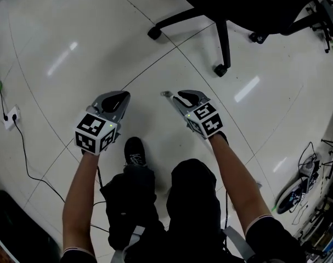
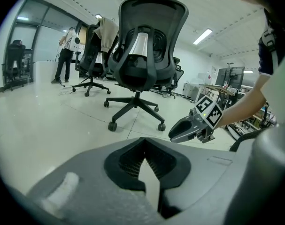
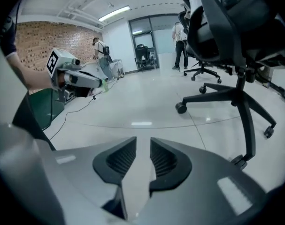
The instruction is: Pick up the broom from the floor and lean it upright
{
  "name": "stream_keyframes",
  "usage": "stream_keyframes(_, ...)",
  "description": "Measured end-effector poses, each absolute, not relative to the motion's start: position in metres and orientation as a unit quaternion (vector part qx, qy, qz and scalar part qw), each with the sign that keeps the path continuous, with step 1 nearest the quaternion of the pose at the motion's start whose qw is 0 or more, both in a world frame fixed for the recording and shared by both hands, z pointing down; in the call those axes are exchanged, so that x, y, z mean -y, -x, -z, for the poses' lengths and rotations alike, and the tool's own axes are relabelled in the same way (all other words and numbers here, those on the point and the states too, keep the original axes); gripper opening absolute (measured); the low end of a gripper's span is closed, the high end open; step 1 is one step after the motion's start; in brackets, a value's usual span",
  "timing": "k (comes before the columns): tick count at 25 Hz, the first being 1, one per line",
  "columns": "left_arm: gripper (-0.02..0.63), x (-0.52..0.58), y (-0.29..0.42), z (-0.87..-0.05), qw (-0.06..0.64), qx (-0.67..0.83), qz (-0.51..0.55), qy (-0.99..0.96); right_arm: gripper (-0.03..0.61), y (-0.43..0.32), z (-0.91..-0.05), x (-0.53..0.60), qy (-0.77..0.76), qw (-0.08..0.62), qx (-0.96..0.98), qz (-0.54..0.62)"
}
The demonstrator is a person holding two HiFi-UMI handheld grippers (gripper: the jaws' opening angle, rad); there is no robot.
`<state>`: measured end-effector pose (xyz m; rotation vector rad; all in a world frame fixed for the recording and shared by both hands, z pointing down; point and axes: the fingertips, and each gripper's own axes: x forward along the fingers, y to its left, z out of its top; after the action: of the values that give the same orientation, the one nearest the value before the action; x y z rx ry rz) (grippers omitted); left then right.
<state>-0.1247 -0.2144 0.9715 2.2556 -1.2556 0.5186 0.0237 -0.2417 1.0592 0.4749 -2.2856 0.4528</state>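
Left tongs point(image 1: 121, 96) are closed and empty. Right tongs point(image 1: 180, 96) stand apart, empty, above the floor point(image 1: 155, 48) near a chair point(image 1: 224, 37).

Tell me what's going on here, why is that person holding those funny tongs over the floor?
A person holds a pair of tongs in each hand above a shiny white floor. The left tongs are shut and the right tongs are open, and neither has anything in it. Both point down at the floor, near a black office chair. The job is to pick up a broom, but no broom shows in any view right now.
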Motion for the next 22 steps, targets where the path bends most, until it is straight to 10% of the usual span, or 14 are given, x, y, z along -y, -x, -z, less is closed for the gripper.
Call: stream_keyframes(22,0.002,0.215,0.126,-1.063,0.271,0.474,-0.190,-0.816,0.128,-0.046,-1.245,0.240,-0.214,0.469,0.836,-0.188)
